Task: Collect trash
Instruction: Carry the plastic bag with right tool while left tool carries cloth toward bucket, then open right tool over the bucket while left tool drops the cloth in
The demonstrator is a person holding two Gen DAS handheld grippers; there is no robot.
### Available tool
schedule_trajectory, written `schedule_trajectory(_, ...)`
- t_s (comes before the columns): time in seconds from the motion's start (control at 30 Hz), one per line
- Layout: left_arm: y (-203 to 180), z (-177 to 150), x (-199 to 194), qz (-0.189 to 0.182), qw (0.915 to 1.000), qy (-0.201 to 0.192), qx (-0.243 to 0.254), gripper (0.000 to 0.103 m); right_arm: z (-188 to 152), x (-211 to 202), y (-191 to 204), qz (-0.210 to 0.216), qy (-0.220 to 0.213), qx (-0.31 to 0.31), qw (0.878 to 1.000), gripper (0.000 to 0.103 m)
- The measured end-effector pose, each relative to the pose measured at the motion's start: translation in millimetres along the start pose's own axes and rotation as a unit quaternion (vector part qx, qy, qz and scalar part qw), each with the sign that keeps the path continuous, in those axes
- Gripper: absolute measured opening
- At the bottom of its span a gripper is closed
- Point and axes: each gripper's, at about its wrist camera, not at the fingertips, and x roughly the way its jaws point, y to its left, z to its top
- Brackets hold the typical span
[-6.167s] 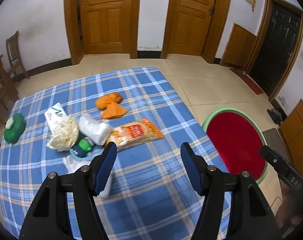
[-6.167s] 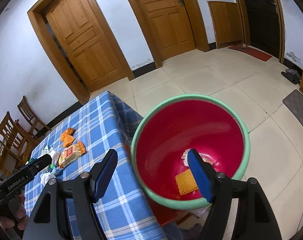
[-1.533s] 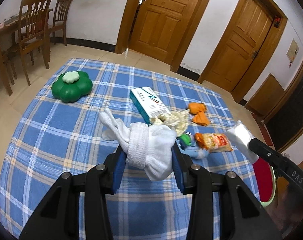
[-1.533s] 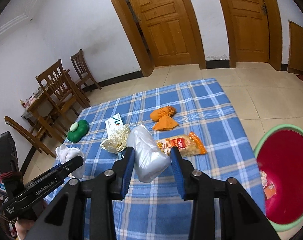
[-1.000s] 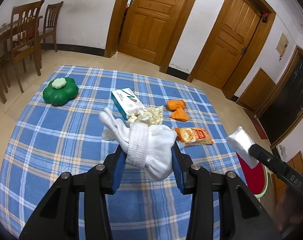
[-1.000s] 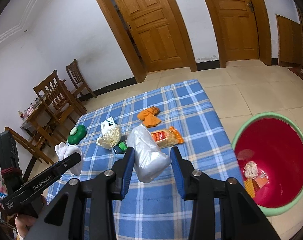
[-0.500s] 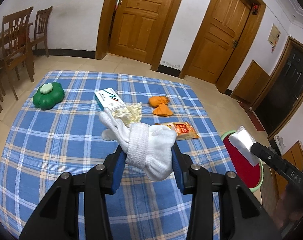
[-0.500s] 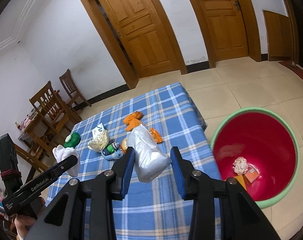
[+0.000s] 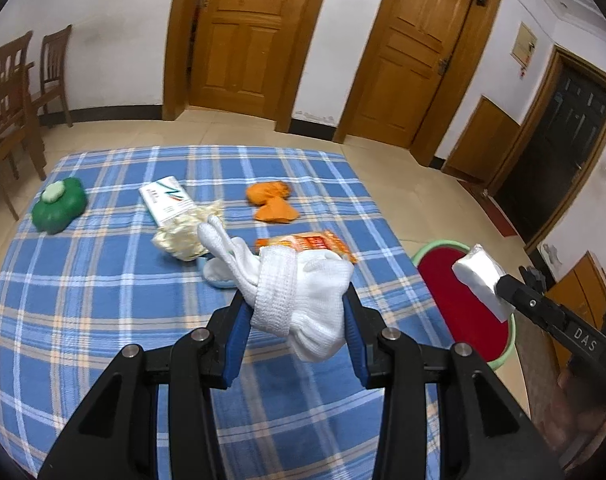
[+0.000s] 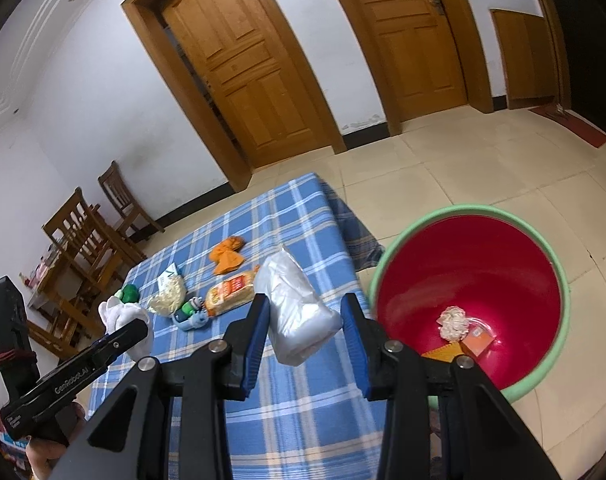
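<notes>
Wooden doors and white walls stand behind a bench covered by a blue plaid cloth (image 9: 103, 300). Going left to right across it lie a green flower-shaped toy (image 9: 59, 204), a white carton with a green stripe (image 9: 165, 200) touching a cream crumpled wad (image 9: 183, 232), an orange crumpled cloth (image 9: 273, 204) and an orange snack packet (image 9: 307, 242). Nearer, the left tongs (image 9: 297, 320) are clenched on a bundle of white socks (image 9: 299, 292), which hangs above the cloth. Further right, the right tongs (image 10: 305, 320) are grasping a clear crinkled plastic bag (image 10: 297, 308), held over the bench edge just beside the red basin with a green rim (image 10: 559, 272) on the floor. A pale wad (image 10: 455, 322) and orange scraps (image 10: 477, 340) already sit inside it.

Judging by this, both loads head for the basin. The slick bag bulges out past the pads and could slip free early, landing on the cloth or floor. The dangling sock tails might snag on the rim, or the two tongs could collide if both crowd over the basin together.
</notes>
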Motion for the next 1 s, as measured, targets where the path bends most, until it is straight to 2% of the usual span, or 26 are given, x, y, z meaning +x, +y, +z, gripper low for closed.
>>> schedule_trajectory(0.6, -90.4, 9.8, 38.9, -0.061, 0.9945, 0.025, 0.082, 0.043, 2.8, -8.3, -73.5, -0.078, -0.015, 0.054, 0.995, 0.040)
schedule_trajectory(1.0, -150.1, 2.2, 80.3, -0.100, 0.9849, 0.046, 0.133, 0.043, 1.1, 5.0, -119.3, -0.121, 0.010, 0.082, 0.989, 0.040)
